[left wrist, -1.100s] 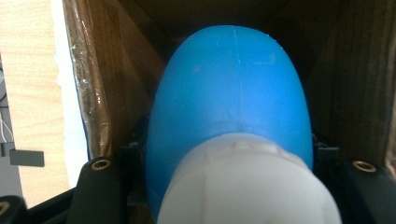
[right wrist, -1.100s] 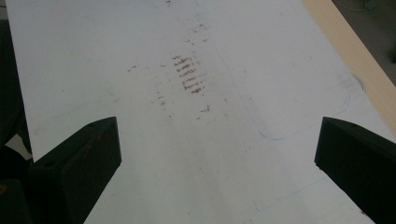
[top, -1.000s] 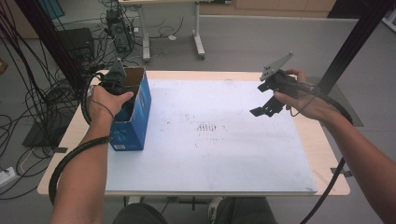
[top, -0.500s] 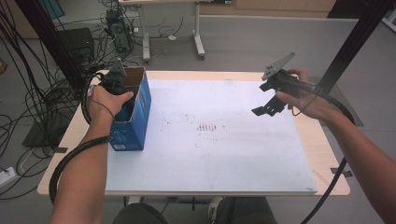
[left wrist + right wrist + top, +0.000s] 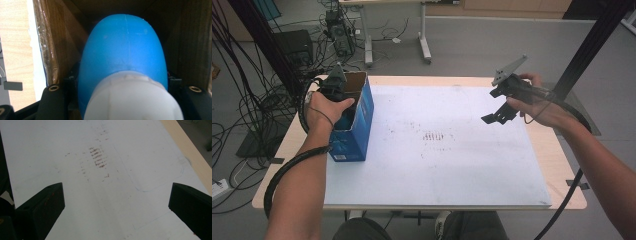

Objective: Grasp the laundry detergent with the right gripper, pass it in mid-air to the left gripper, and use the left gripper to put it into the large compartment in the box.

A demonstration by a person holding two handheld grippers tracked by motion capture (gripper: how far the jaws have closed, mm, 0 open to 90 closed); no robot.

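A blue cardboard box (image 5: 354,125) stands open-topped at the left edge of the white mat (image 5: 437,170). My left gripper (image 5: 341,100) reaches down into it. In the left gripper view its jaws (image 5: 122,83) are shut on a blue bottle (image 5: 125,47) with a white cap (image 5: 132,100), and the brown inner walls of the box (image 5: 50,45) rise around it. My right gripper (image 5: 498,116) hangs above the right part of the mat, tilted down. Its jaws (image 5: 116,202) stand wide open with nothing between them.
Faint reddish marks (image 5: 432,136) sit near the mat's middle, also seen as marks (image 5: 97,157) in the right gripper view. The wooden table (image 5: 562,165) shows along the mat's right side. Cables, a dark frame post (image 5: 582,55) and other desks stand beyond the table.
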